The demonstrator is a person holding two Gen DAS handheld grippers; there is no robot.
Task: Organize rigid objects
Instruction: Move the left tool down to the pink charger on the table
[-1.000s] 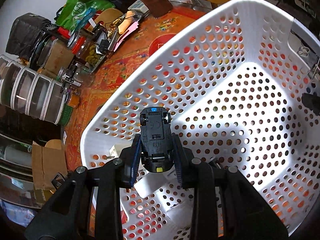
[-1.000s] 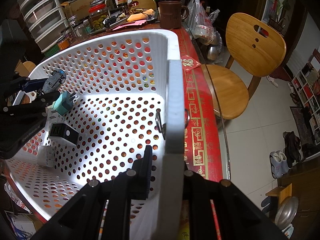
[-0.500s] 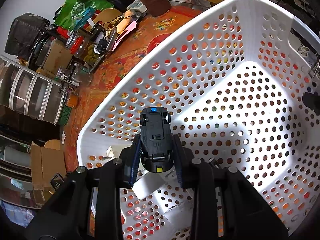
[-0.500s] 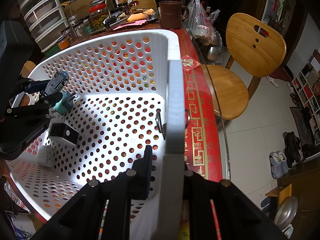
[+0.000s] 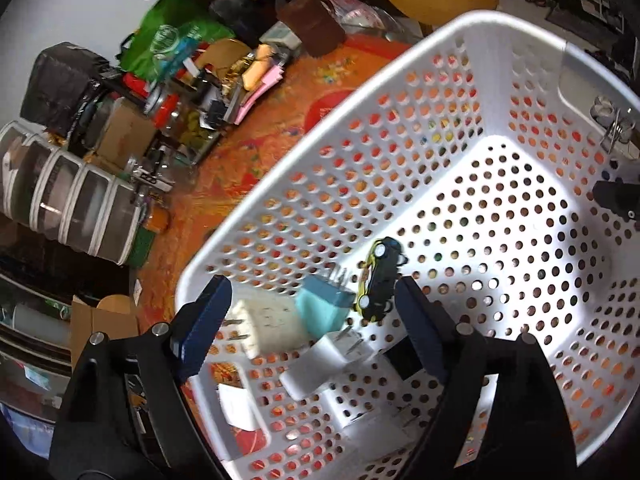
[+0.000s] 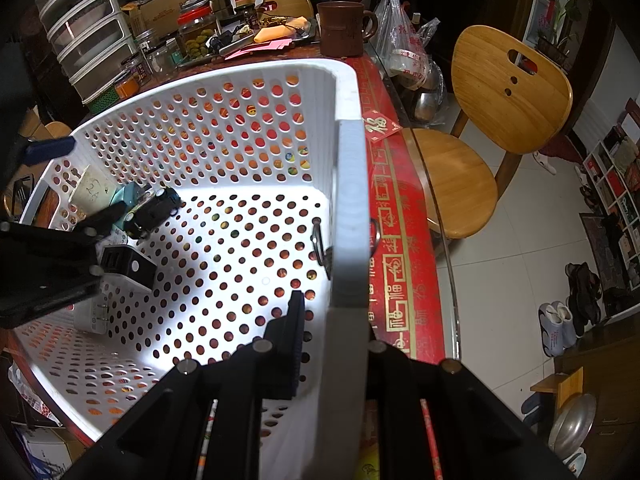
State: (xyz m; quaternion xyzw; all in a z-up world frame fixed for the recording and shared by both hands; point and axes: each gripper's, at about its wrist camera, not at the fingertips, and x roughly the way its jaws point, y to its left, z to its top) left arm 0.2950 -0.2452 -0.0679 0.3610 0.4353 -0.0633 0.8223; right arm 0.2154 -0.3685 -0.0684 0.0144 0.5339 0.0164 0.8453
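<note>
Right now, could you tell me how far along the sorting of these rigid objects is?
Done: several plug adapters, including a teal one, and the toy car lie inside the white basket. In hand: the left gripper has just been opening, with the car loose beneath it; the right gripper clamps the basket's rim. Left: I cannot tell what else on the cluttered table belongs in.

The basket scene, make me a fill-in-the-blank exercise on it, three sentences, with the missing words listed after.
1. The toy car lies inside the white ____, next to a teal plug.
2. The left gripper has just been opening, and its jaws now hold ____.
3. The right gripper is shut on the basket's ____.

Missing words: basket; nothing; rim
</note>
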